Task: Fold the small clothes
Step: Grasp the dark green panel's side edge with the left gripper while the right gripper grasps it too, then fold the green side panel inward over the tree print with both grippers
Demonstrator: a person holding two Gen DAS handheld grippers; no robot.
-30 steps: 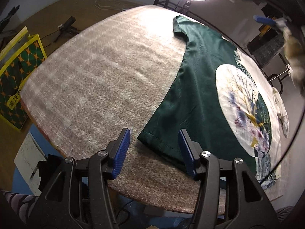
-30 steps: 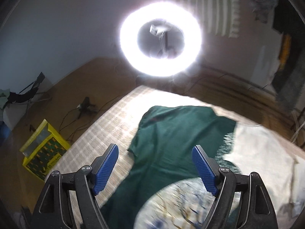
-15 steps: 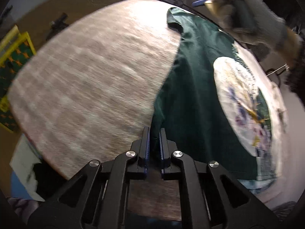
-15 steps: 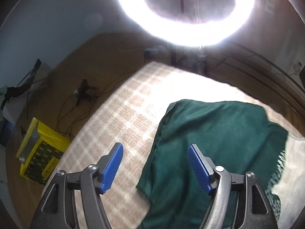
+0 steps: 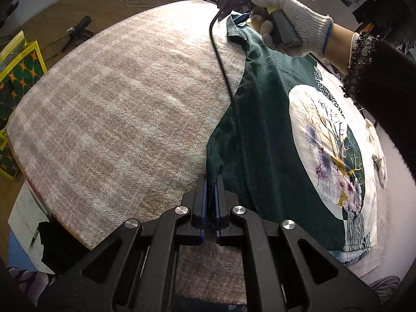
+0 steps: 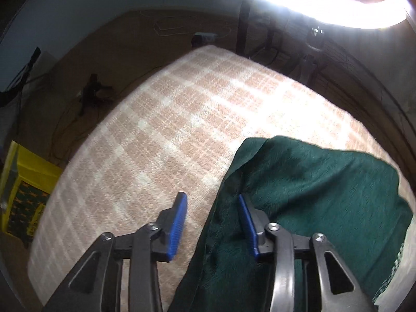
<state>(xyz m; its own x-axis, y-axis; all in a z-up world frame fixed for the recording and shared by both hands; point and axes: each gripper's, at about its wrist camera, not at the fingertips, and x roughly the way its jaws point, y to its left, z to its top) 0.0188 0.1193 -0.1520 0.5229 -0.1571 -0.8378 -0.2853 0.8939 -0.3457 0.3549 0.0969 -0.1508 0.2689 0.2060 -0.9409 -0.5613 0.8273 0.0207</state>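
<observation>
Far left in both views there's a yellow patterned bag (image 5: pixel 15 70) on the floor, then the worktop (image 5: pixel 117 109) under a fuzzy beige plaid blanket. The left claw (image 5: pixel 210 202) is clenched on the near corner of the dark green shirt (image 5: pixel 260 130), a soft, velvety-looking fabric lying on the right half of the blanket. Only the left camera shows the shirt's round white tree print and the white-gloved right hand (image 5: pixel 288 20). The right camera shows the right claw (image 6: pixel 212 221) released, with the shirt's far edge running between its blue pads; whether a pad touches the cloth is hard to tell. A ring light (image 6: pixel 325 2) blows out that frame's top.
</observation>
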